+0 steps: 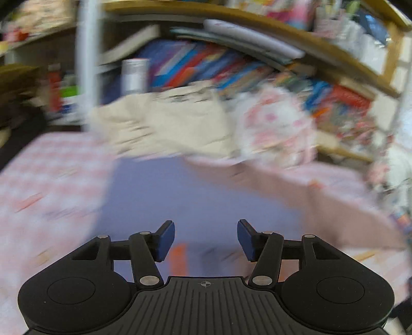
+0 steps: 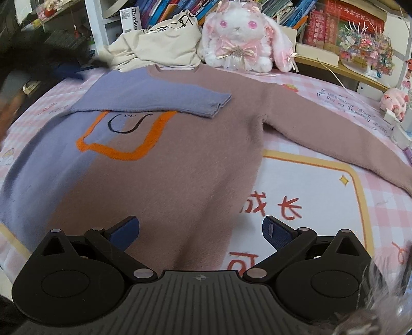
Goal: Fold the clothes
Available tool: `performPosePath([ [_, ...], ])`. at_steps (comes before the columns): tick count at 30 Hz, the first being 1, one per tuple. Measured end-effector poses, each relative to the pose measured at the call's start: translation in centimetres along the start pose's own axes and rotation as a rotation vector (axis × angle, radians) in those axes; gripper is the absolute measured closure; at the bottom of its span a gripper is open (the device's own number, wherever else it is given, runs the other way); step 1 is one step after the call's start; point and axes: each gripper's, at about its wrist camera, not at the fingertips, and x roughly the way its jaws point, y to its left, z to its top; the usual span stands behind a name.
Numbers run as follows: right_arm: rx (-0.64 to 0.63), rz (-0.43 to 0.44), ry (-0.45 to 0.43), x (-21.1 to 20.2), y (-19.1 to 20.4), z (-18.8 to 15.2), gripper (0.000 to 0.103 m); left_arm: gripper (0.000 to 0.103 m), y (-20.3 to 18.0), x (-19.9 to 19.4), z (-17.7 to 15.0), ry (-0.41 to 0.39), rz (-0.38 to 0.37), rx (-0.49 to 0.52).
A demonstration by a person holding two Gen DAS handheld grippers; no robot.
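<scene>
The sweater (image 2: pixel 159 165), mauve with a lavender side and an orange outlined motif, lies flat and face up on the bed (image 2: pixel 322 185), neck toward the far edge by the bookshelf (image 2: pixel 334 23). Its lavender sleeve (image 2: pixel 154 99) is folded across the chest; the mauve sleeve (image 2: pixel 334 134) is not yet folded and trails toward the bed's right edge.

The left hand-held gripper (image 1: pixel 206 239) stands partly open with nothing between its pads, above the lavender side; its view is heavily blurred. The right hand-held gripper (image 2: pixel 200 232) stands wide and empty over the hem.

Risks, as judged:
- The folded sleeve lies loose; any drag on the body could pull it off the chest.
- The fuzzy knit may slip from a shallow pinch or take up two layers.
- The mauve sleeve passes near small items (image 2: pixel 396 121) at the right edge; lifting it could sweep them.
- The plush rabbit (image 2: pixel 239 38) and the cream garment (image 2: pixel 159 43) crowd the neckline, leaving little room for a fold toward it.

Containers: none identifiable on the bed. The bookshelf holds books.
</scene>
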Motion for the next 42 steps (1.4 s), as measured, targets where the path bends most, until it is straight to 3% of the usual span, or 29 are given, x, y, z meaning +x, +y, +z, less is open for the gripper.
performPosePath([
  [4,0.025,-0.029,0.0,-0.5,0.3,-0.3,0.0,0.049,4.7,-3.1,-4.6,0.016,0.209,-0.034],
  [8,0.063,-0.075,-0.006,-1.0,0.6,-0.6,0.002,0.049,8.1,-4.4,-6.8,0.068,0.279,-0.061],
  [12,0.111,-0.129,0.006,-1.6,0.7,-1.0,0.004,0.049,10.4,-4.7,-7.3,0.083,0.254,-0.082],
  [17,0.187,-0.142,0.035,-2.1,1.1,-1.9,0.022,0.048,11.6,-4.5,-7.9,0.1,0.194,-0.107],
  [23,0.233,-0.164,0.044,-2.6,2.0,-2.8,0.04,0.049,11.1,-4.3,-8.7,0.126,0.16,-0.036],
  [26,0.239,-0.167,0.034,-2.8,2.4,-3.0,0.055,0.051,11.2,-4.3,-8.6,0.132,0.149,-0.049],
  [27,0.235,-0.167,0.031,-2.9,2.6,-3.1,0.062,0.053,11.3,-4.3,-8.5,0.134,0.144,-0.055],
  [30,0.219,-0.156,0.023,-2.9,3.2,-3.1,0.075,0.079,11.2,-4.4,-8.4,0.139,0.093,-0.065],
  [31,0.219,-0.151,0.021,-2.8,3.3,-3.0,0.078,0.095,11.2,-4.4,-8.4,0.143,0.064,-0.079],
  [32,0.22,-0.143,0.019,-2.7,3.3,-2.9,0.084,0.098,11.4,-4.4,-8.5,0.146,0.029,-0.105],
  [35,0.216,-0.145,0.019,-2.6,3.7,-2.7,0.087,0.099,11.8,-4.6,-8.8,0.133,0.007,-0.135],
  [42,0.192,-0.125,0.027,-2.1,4.6,-2.1,0.088,0.099,13.5,-5.3,-8.8,0.114,0.019,-0.165],
])
